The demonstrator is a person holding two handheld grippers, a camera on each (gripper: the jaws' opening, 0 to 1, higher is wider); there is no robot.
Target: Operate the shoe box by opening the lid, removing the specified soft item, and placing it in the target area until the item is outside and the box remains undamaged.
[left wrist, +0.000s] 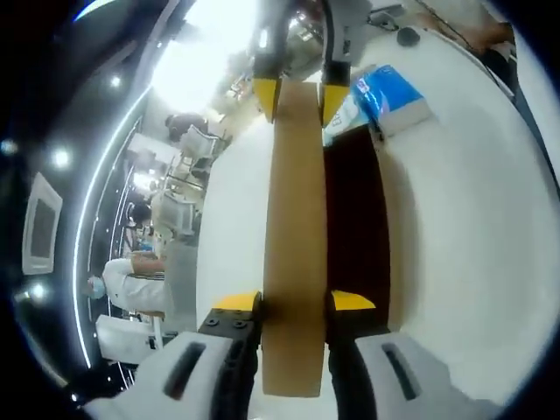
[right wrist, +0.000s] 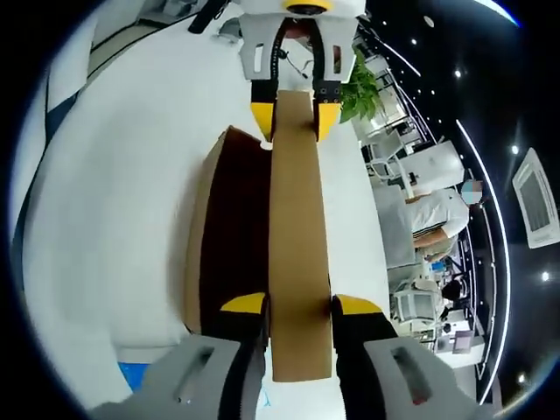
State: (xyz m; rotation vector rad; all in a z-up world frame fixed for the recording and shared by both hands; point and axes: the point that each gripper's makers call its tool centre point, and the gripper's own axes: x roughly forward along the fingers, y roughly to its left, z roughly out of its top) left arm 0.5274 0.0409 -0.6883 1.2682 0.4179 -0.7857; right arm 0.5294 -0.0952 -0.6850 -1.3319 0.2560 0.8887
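1. Left gripper view: the left gripper (left wrist: 294,302) has its jaws closed onto the near end of the cardboard lid (left wrist: 296,227), which stands on edge above the open shoe box (left wrist: 354,219). The right gripper (left wrist: 297,92) pinches the far end of the same lid.
2. Right gripper view: the right gripper (right wrist: 299,306) clamps the lid (right wrist: 297,236) from its own side, with the left gripper (right wrist: 295,118) opposite. The box (right wrist: 229,236) sits on the white tabletop (right wrist: 105,219), its inside dark; I cannot tell whether the soft item lies within.
3. Risk: the two hands may pull apart or twist unevenly. That would bend or tear the thin card, and the box must stay undamaged.
4. Risk: the grips bite only a narrow edge. The lid could slip and drop back onto the box.
5. A blue packet (left wrist: 394,96) lies just beyond the box's far end; swinging the lid that way could knock it.
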